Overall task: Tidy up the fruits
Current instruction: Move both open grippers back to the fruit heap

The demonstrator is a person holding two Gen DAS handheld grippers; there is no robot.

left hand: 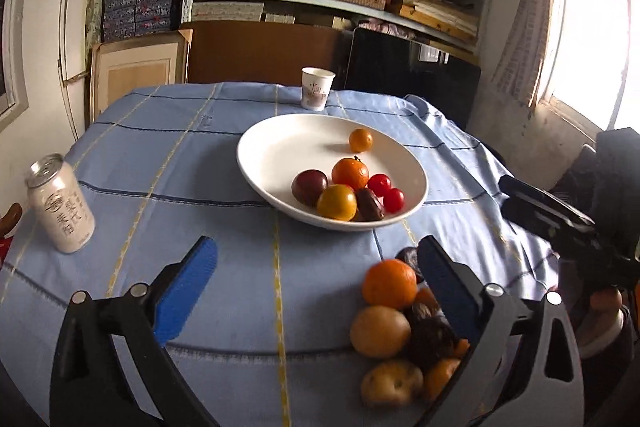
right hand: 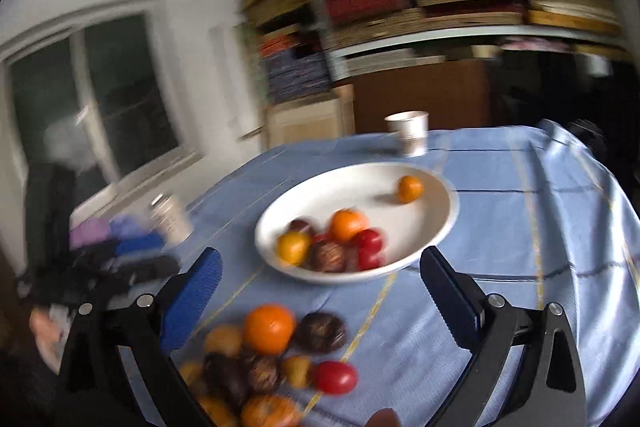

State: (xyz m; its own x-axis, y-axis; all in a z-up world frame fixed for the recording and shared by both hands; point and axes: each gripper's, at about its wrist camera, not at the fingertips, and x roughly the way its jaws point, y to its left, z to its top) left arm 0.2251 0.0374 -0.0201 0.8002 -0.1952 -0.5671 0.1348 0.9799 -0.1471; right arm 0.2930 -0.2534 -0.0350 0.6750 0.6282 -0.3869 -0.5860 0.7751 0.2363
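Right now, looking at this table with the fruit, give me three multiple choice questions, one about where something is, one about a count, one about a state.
1. Where does the paper cup stand?
A. Inside the plate
B. On the cloth beyond the plate
C. Beside the can

2. How many small red tomatoes lie in the white plate?
A. None
B. Two
C. Five

3. How do the jaws of the left gripper stand?
A. Wide open, holding nothing
B. Shut on an orange
C. Shut on the can

Answers:
1 B, the cup sits on the blue cloth past the plate's far rim.
2 B, two red tomatoes lie side by side at the plate's right.
3 A, the blue pads are far apart with bare cloth between them.
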